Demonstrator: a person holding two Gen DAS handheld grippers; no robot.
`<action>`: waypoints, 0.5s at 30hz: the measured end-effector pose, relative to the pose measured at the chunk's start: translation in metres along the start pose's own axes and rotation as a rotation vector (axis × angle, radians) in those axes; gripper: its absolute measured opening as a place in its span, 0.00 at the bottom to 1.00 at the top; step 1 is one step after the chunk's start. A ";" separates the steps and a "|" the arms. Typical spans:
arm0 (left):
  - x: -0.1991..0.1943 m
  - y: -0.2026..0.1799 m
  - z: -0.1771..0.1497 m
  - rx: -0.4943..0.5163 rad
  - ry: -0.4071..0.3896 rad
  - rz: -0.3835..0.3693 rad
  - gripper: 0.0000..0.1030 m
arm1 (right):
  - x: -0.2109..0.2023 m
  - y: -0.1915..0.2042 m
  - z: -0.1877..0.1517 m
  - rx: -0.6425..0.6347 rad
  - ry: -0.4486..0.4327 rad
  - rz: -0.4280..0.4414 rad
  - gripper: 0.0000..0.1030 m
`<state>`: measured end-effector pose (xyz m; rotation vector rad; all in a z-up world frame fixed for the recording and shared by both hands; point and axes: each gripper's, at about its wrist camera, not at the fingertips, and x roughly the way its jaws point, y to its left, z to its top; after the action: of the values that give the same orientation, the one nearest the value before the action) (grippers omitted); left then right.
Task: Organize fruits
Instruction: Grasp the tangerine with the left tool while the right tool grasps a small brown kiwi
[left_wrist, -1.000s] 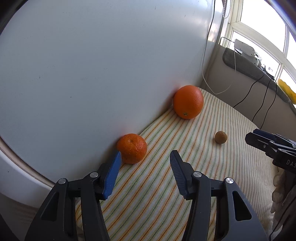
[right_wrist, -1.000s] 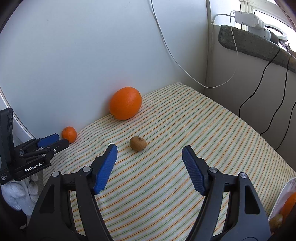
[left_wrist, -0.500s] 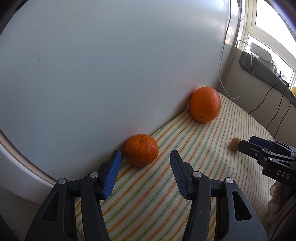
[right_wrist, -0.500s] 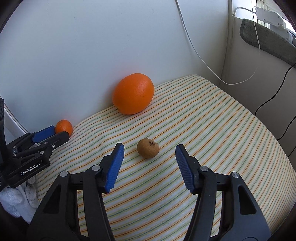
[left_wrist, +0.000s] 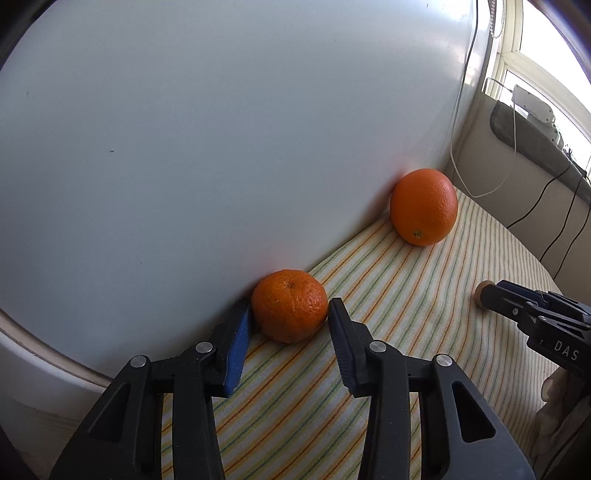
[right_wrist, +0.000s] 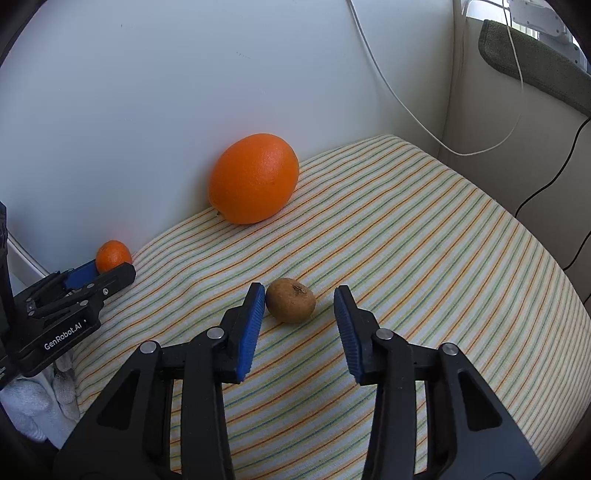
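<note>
The small mandarin (left_wrist: 290, 311) lies on the striped cloth (left_wrist: 406, 332), touching the white wall (left_wrist: 184, 147). My left tongs (left_wrist: 286, 317) are apart, with one finger on each side of it; the right finger looks just at the peel, but I cannot tell if it touches. The brown kiwi-like fruit (right_wrist: 291, 300) lies in the middle of the cloth, between the fingers of my right tongs (right_wrist: 300, 301), which are also apart. The left blue pad (right_wrist: 253, 325) is just beside this fruit, and the other pad stands a little away from it. The big orange (right_wrist: 254, 178) rests further back on the cloth, against the same wall. A white cable (right_wrist: 406, 107) hangs down the wall near the corner, and a black cable (right_wrist: 554, 177) runs on the side panel.
</note>
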<state>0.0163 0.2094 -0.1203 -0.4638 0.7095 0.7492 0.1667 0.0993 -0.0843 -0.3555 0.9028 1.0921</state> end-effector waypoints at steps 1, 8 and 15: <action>0.000 -0.001 0.000 0.004 -0.003 -0.001 0.37 | 0.000 0.000 0.000 0.002 -0.002 0.002 0.37; -0.006 -0.001 -0.001 0.015 -0.025 -0.026 0.37 | -0.004 0.006 -0.002 -0.023 -0.016 -0.011 0.28; -0.018 -0.009 -0.002 0.041 -0.040 -0.084 0.37 | -0.019 0.001 -0.005 0.019 -0.044 0.003 0.28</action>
<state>0.0130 0.1940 -0.1069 -0.4371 0.6630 0.6624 0.1602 0.0847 -0.0724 -0.3137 0.8747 1.0898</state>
